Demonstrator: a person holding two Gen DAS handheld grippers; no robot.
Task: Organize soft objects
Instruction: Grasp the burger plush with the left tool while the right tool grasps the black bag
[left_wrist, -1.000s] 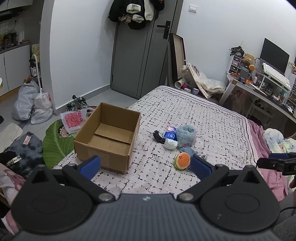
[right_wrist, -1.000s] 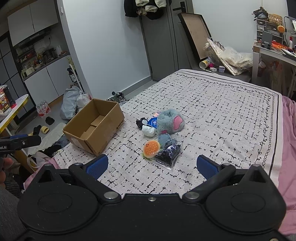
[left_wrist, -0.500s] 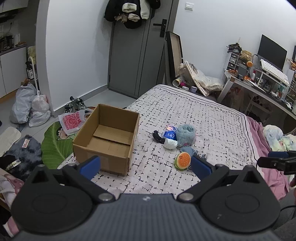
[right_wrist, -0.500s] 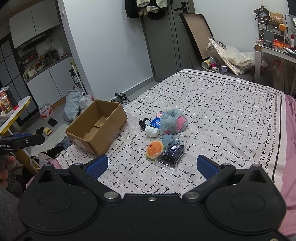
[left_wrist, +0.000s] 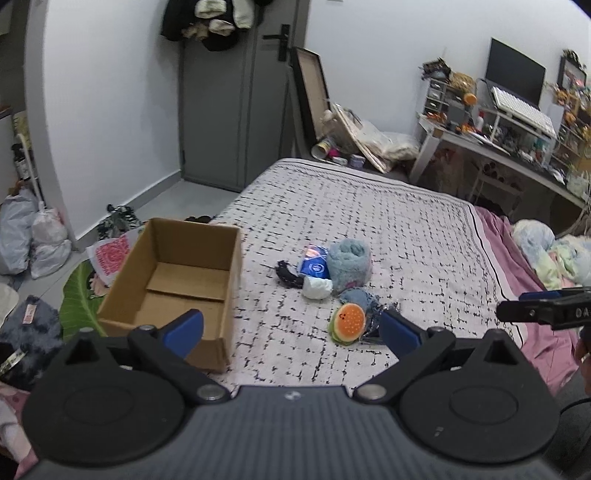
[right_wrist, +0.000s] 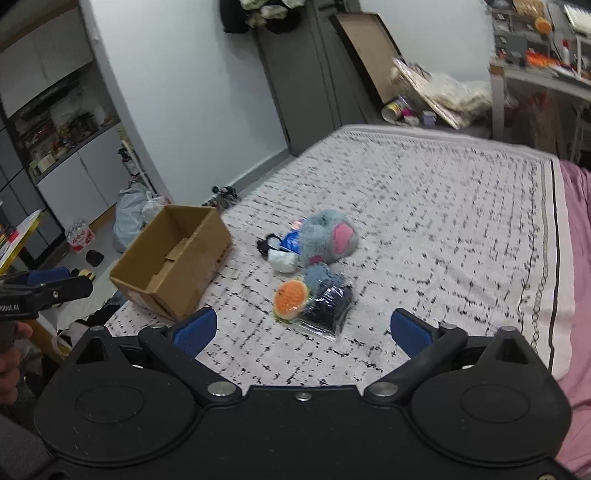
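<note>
Both views have drawn closer to the bed than a second ago. The left gripper and right gripper hang wide open, holding nothing. The soft pile sits mid-frame: burger plush, grey-blue plush. The open cardboard box stands left, its long axis running toward the upper right.

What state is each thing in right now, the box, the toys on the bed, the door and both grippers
cardboard box: open-topped, empty, upright on the bed's edge.
burger plush: lying on the bed, ungrasped.
blue plush slipper: lying on its side.
clear bag of dark items: flat, touching the burger plush.
grey door: closed.
left gripper: open, empty.
right gripper: open, empty.
</note>
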